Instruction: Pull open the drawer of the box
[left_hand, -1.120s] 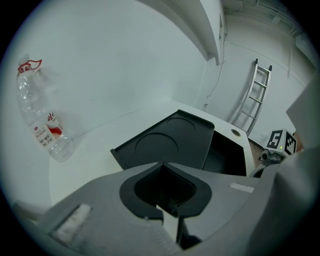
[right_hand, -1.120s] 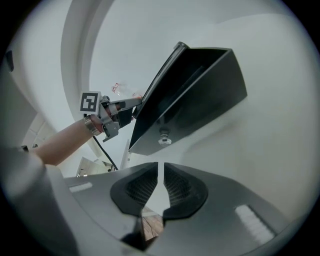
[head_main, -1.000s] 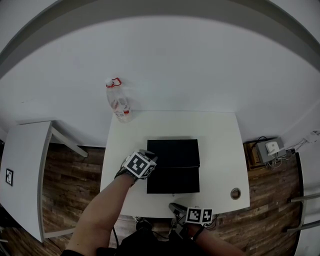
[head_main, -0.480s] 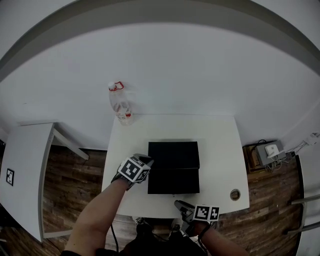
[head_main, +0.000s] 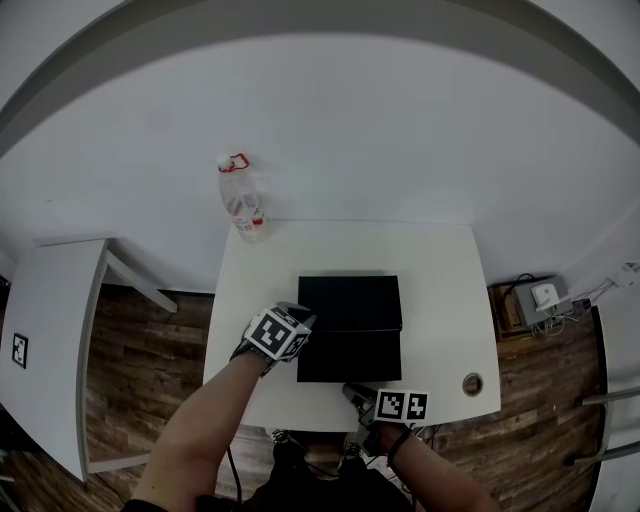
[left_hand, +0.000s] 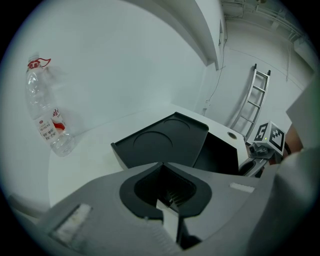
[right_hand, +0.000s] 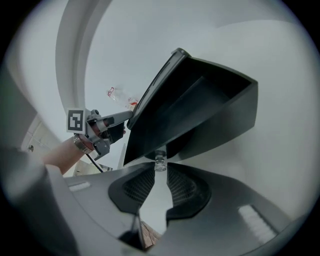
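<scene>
The black box (head_main: 350, 302) sits mid-table with its drawer (head_main: 350, 356) pulled out toward me. In the left gripper view the box lid (left_hand: 160, 137) and the empty drawer (left_hand: 220, 155) lie just ahead. My left gripper (head_main: 277, 333) is shut on nothing and rests by the box's left side. My right gripper (head_main: 354, 391) is at the drawer's front. In the right gripper view the drawer's small knob (right_hand: 160, 163) stands right at the tips of my right gripper (right_hand: 160, 172). Its jaws are closing, and a narrow gap still shows on each side of the knob.
A clear plastic bottle (head_main: 243, 205) with a red cap ring stands at the white table's (head_main: 440, 280) far left corner. A round cable hole (head_main: 472, 383) is near the front right corner. A second white table (head_main: 50, 330) stands to the left, over wood floor.
My right gripper drew slightly away from the drawer front, then came back up against it. The left gripper and the box stayed about where they were.
</scene>
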